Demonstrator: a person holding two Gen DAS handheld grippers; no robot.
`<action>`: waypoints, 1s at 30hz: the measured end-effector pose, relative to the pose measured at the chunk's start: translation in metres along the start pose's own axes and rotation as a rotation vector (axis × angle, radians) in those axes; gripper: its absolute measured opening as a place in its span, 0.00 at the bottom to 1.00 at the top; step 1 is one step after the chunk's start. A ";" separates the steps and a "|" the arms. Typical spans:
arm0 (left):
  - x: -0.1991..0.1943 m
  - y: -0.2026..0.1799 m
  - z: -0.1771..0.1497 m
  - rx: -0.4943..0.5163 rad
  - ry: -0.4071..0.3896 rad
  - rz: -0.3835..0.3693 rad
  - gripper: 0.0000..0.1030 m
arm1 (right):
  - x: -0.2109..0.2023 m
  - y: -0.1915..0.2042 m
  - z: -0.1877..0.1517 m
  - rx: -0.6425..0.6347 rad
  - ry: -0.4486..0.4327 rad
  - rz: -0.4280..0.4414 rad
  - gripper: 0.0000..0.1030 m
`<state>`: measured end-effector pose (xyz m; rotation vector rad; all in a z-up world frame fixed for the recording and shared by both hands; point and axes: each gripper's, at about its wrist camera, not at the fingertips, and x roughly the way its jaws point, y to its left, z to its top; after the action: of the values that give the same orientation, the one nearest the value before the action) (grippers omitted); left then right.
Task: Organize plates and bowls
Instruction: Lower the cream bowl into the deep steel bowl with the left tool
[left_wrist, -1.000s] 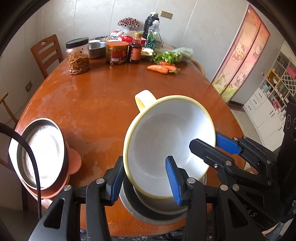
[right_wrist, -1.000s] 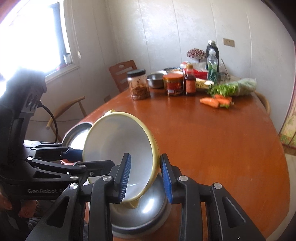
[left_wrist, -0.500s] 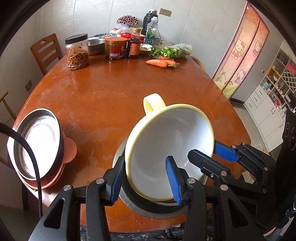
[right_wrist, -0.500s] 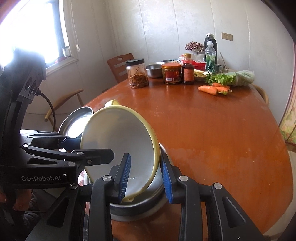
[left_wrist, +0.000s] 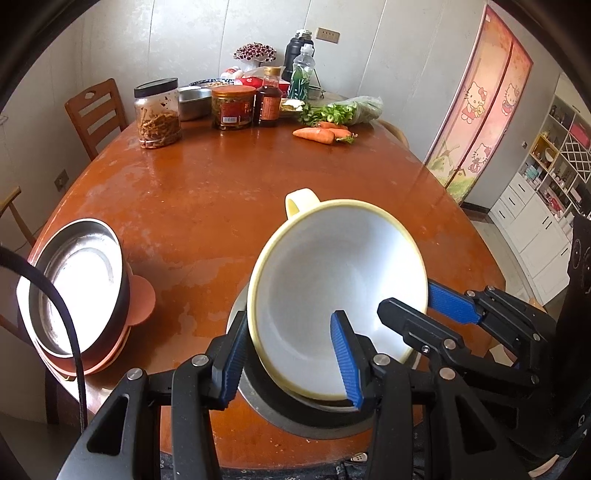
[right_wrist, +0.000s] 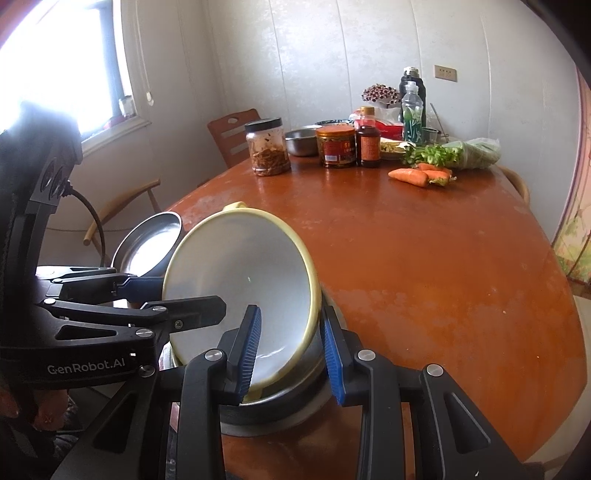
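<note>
A white bowl (left_wrist: 332, 280) with a yellow rim and a small handle is tilted steeply, its mouth facing me. Its lower edge dips into a steel bowl (left_wrist: 295, 417) at the table's near edge. My left gripper (left_wrist: 290, 360) is shut on the white bowl's near-left rim. My right gripper (right_wrist: 291, 352) is shut on the rim at the other side, with one pad inside the white bowl (right_wrist: 240, 280) and one outside. Each gripper shows in the other view: the right gripper (left_wrist: 424, 310) and the left gripper (right_wrist: 166, 295). The steel bowl (right_wrist: 280, 402) is mostly hidden.
At the left edge a second steel bowl (left_wrist: 77, 288) sits in a salmon-coloured plate (left_wrist: 142, 299). Jars, bottles, a steel basin, greens and carrots (left_wrist: 321, 134) crowd the far side of the round wooden table (left_wrist: 207, 192). Wooden chairs stand behind.
Both grippers and the white bowl have sunk a little, bringing the bowl's lower edge into the steel bowl. Both grips are unchanged.
</note>
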<state>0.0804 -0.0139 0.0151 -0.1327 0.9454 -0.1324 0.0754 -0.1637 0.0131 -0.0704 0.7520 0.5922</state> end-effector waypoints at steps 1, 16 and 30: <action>0.000 0.000 0.000 -0.003 0.000 -0.001 0.43 | 0.000 0.000 0.000 -0.001 -0.002 -0.001 0.34; 0.002 0.002 -0.002 0.019 -0.011 0.023 0.44 | 0.002 0.000 0.001 0.009 -0.011 -0.014 0.37; 0.005 -0.002 -0.005 0.061 -0.011 0.107 0.47 | 0.002 -0.004 0.006 0.026 -0.013 -0.010 0.43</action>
<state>0.0787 -0.0174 0.0087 -0.0265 0.9342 -0.0615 0.0822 -0.1646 0.0158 -0.0465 0.7463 0.5728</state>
